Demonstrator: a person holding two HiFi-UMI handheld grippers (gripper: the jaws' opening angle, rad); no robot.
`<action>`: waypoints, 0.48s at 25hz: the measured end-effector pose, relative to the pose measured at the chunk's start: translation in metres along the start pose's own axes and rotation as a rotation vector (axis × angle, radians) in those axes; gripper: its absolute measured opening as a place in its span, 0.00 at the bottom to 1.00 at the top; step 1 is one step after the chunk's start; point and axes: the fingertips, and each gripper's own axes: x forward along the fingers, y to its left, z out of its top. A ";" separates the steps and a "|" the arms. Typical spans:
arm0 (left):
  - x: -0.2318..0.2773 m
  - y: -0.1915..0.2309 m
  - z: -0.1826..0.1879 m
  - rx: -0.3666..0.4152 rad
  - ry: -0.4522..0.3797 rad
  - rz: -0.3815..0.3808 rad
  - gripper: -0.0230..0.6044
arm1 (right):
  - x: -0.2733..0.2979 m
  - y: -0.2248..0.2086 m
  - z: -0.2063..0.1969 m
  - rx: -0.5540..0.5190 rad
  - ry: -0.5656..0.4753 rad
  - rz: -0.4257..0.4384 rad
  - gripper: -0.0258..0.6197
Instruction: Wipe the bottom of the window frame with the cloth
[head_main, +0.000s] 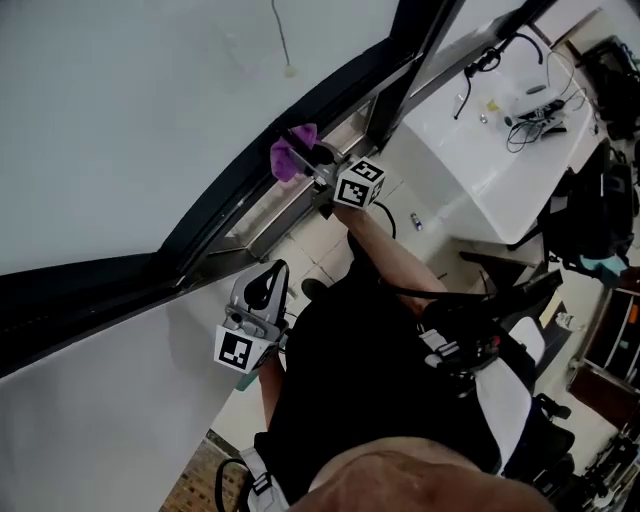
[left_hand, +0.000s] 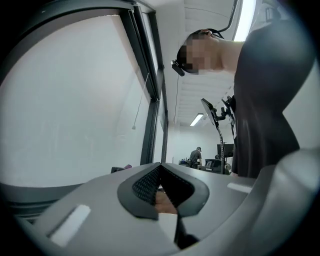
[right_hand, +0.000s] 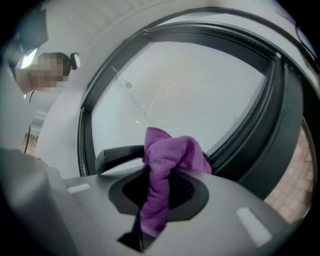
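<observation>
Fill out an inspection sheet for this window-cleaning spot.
Surface: window frame, dark, with a metal bottom rail beneath pale glass.
Job's things: purple cloth, bunched at the frame.
Clutter: small bits on the white table.
Grippers: right gripper shut on the cloth; left gripper shut, empty, off the frame.
Cables: cables tangled on the table; pull cord hanging at the glass.
Surroundings: tiled floor; distant person.

Lab-style workroom in an office building.
A white table (head_main: 500, 190) holds tangled cables (head_main: 535, 125) and small devices. Past the tall dark window frame (head_main: 225, 210), strip ceiling lights (left_hand: 196, 120) run over desks and equipment where a distant person (left_hand: 196, 156) works. The floor (head_main: 320, 250) is pale tile.
</observation>
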 end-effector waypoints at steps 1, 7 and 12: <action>0.001 -0.001 -0.002 -0.003 0.008 -0.002 0.04 | 0.002 0.001 0.000 -0.026 -0.002 0.012 0.14; 0.009 0.004 -0.004 -0.019 0.018 0.001 0.04 | -0.034 0.045 -0.011 -0.091 0.027 0.245 0.14; 0.021 0.011 -0.010 -0.032 0.035 0.003 0.04 | -0.110 0.052 0.023 -0.180 0.074 0.242 0.14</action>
